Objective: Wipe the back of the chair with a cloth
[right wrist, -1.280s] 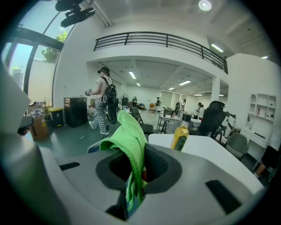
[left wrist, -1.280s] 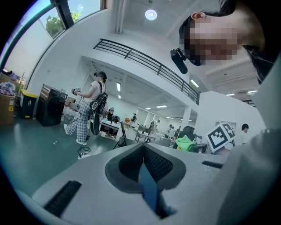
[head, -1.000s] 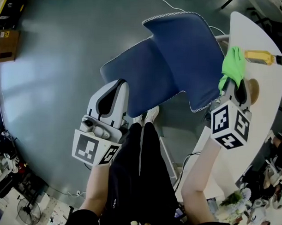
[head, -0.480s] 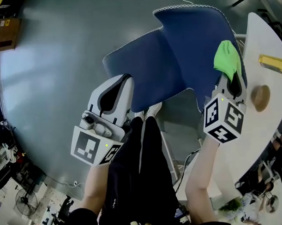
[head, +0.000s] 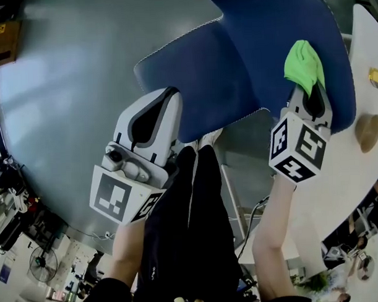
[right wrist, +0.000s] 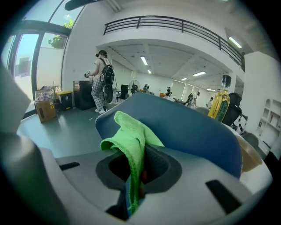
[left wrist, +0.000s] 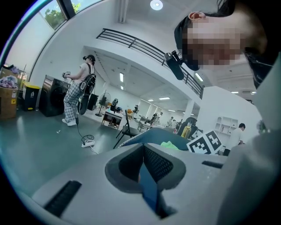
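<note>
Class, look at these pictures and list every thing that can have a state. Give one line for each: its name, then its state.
left gripper: jaws together, nothing clearly gripped
right gripper: shut on the cloth
cloth: bunched, hanging from the right gripper, held up at the chair's back
chair: upright, seat empty
bottle: standing upright on the table

Head cam sits up top and looks almost straight down past the person's legs (head: 191, 227) onto the left gripper (head: 169, 93), the right gripper (head: 309, 95), the chair (head: 236, 71) and the floor (head: 63, 90). Each gripper cam rides right behind its own jaws and looks out roughly level, the right one close up on the chair back. All three views share the chair and the cloth (head: 302, 66), and the left gripper view also catches the right one's marker cube (left wrist: 205, 143).
</note>
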Demonstrator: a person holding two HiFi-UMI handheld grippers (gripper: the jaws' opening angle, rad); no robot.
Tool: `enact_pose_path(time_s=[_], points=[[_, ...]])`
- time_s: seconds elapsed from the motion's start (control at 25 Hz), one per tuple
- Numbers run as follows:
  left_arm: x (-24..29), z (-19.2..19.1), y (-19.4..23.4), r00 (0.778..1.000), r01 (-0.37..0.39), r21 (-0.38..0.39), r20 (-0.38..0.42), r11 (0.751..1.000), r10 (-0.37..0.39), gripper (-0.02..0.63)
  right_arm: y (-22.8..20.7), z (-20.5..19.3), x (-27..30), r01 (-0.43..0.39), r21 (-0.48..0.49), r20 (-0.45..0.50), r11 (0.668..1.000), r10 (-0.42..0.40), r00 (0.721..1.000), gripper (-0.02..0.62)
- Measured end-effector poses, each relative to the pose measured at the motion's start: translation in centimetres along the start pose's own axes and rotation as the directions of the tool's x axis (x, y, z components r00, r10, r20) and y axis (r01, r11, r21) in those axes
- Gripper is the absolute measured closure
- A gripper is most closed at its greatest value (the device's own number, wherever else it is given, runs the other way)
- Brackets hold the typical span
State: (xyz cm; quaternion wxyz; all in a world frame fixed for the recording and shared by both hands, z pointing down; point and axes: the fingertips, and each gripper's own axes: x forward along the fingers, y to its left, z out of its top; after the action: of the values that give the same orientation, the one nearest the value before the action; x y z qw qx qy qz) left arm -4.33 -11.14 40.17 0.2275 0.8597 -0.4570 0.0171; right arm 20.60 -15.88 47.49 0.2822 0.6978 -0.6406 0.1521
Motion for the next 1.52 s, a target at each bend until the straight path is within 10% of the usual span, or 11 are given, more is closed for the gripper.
enact_pose_path(time_s=[1.52], points=[[2.9, -6.6, 4.9, 0.988, -0.103, 0.022, -0.116, 0.994, 0.105, 0.600, 11.6, -16.1, 12.3, -0.232, -0.155, -0.291, 0.960, 0.180, 0.940, 0.546]])
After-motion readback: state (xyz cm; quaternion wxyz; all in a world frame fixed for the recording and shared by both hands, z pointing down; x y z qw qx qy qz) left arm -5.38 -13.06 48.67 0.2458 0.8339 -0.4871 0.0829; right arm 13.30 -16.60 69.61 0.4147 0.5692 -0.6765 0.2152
